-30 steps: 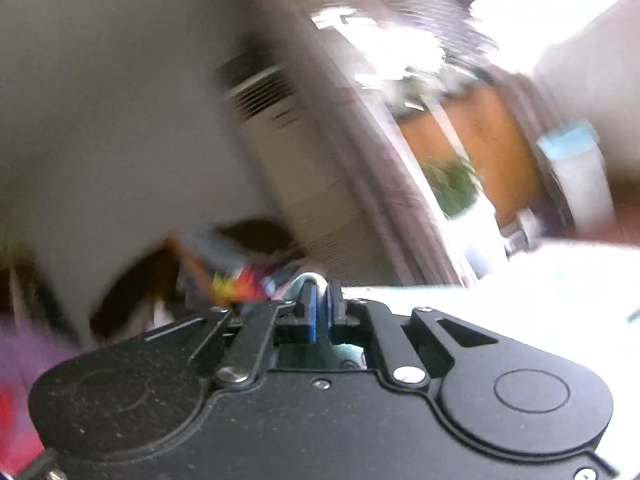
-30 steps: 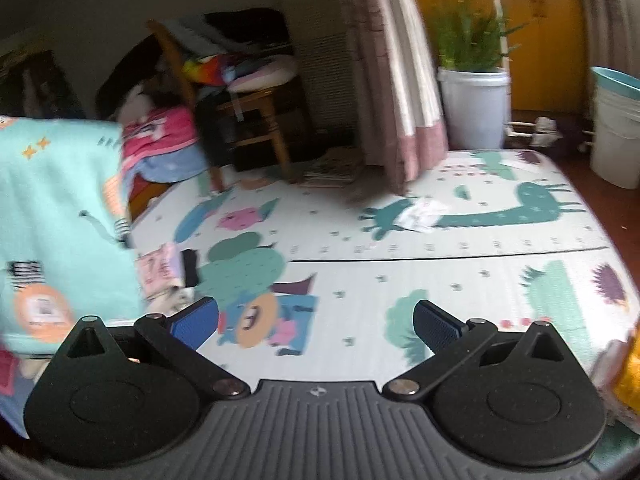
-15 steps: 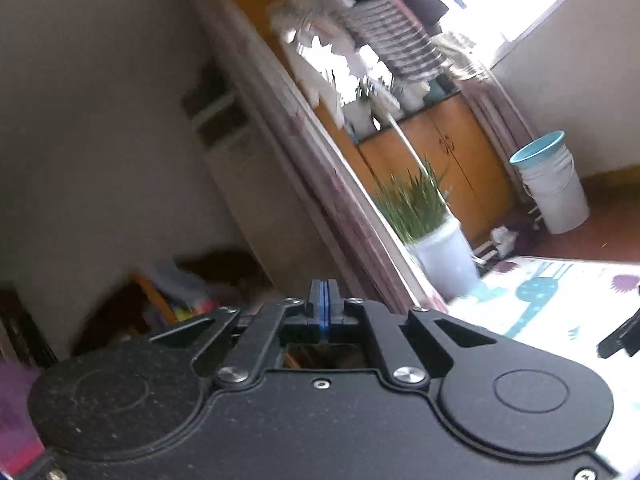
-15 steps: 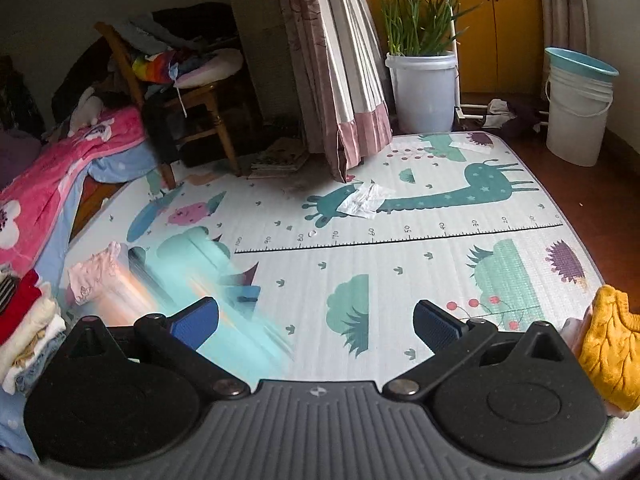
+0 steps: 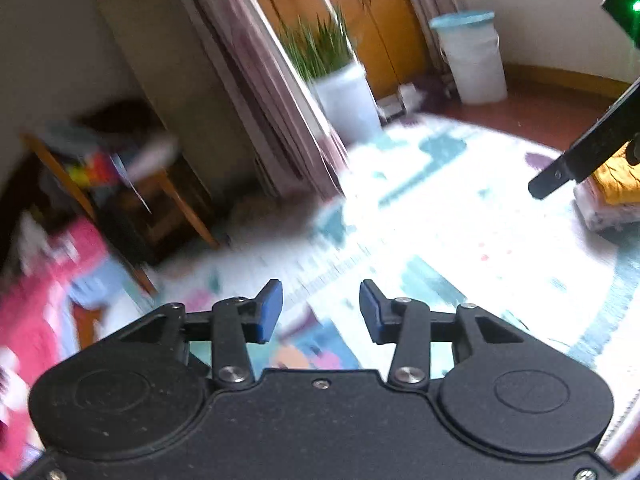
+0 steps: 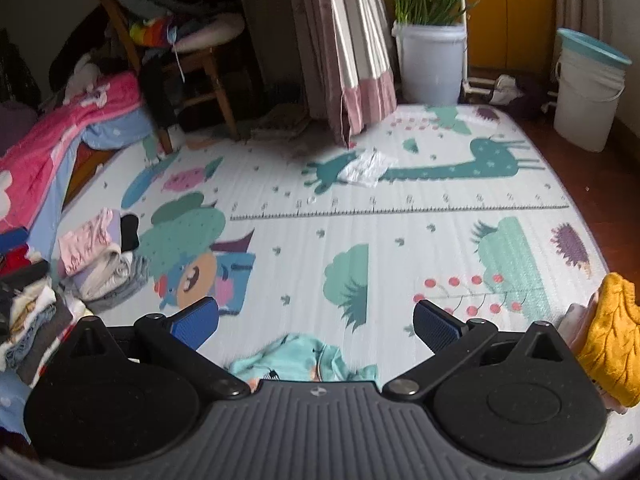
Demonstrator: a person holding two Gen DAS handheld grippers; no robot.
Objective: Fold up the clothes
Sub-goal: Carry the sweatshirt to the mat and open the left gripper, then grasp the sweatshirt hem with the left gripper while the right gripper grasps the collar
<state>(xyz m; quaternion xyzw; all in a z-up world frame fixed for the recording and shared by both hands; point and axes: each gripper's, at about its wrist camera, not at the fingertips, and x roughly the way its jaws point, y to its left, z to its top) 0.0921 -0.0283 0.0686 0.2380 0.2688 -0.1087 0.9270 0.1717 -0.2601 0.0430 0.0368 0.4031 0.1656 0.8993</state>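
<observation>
Two buckets [image 6: 588, 92] (white) beyond play mat [image 6: 360, 240]

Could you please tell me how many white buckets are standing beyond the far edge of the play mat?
2: the white bucket holding the green plant beside the curtain, and the white bucket with a teal rim at far right. Others may be hidden.
</observation>
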